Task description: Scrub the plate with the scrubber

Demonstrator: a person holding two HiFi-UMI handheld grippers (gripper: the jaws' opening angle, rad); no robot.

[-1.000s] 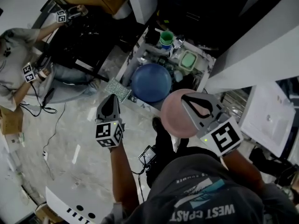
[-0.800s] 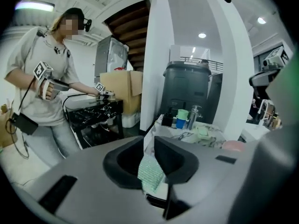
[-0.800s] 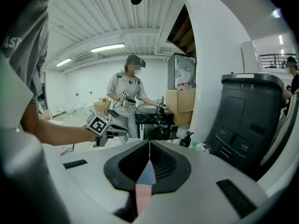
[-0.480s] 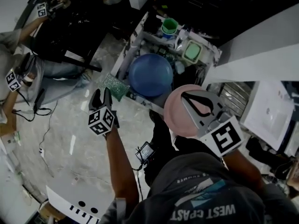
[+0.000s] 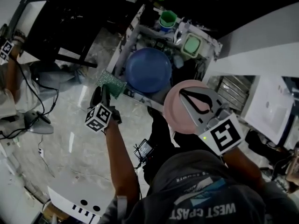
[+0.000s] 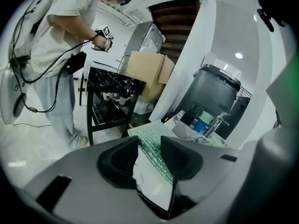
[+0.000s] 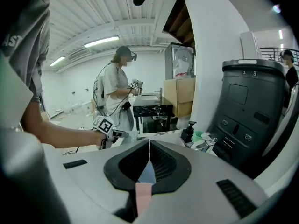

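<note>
Sink (image 5: 129, 44) holds blue plate (image 5: 148, 70); left claw (image 5: 102, 91) just opened, scrubber (image 5: 111, 82) between jaws; right claw (image 5: 185, 94) clamps pink plate (image 5: 175, 112).

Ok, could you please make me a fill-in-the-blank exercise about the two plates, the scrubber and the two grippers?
1. The right gripper is shut on the rim of a plate whose colour is ____.
2. The left gripper, whose jaws have just been opening, has the ____ scrubber in the gap between them, not gripped.
3. Beside the scrubber lies a second plate, held by no gripper; its colour is ____.

Missing words: pink; green; blue.
</note>
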